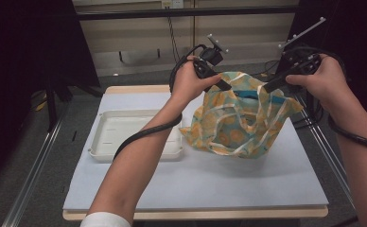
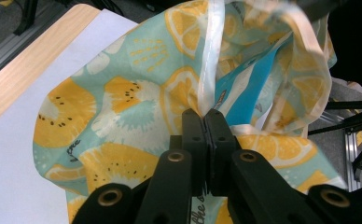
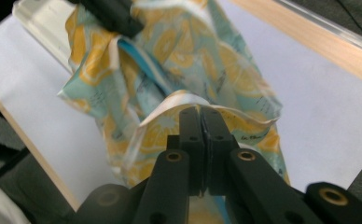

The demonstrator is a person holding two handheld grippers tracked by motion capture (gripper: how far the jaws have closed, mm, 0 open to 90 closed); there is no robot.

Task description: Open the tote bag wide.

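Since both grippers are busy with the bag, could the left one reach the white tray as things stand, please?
Probably not yet: the left gripper is shut on the bag rim. The white tray lies unobstructed just beside it.

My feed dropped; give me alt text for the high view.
Both grippers, left and right, are shut on the rim of a lemon-print bag, holding it open on the table. A white tray lies left of it.

Over the bench (image 1: pixel 248 189), the left hand-held gripper (image 1: pixel 225 87) and the right hand-held gripper (image 1: pixel 268 86) each pinched one side of the mouth of a lemon-print bag (image 1: pixel 233 127), holding it apart. A blue item (image 1: pixel 249 94) showed inside. An empty white tray (image 1: pixel 125 137) lay just left of the bag.
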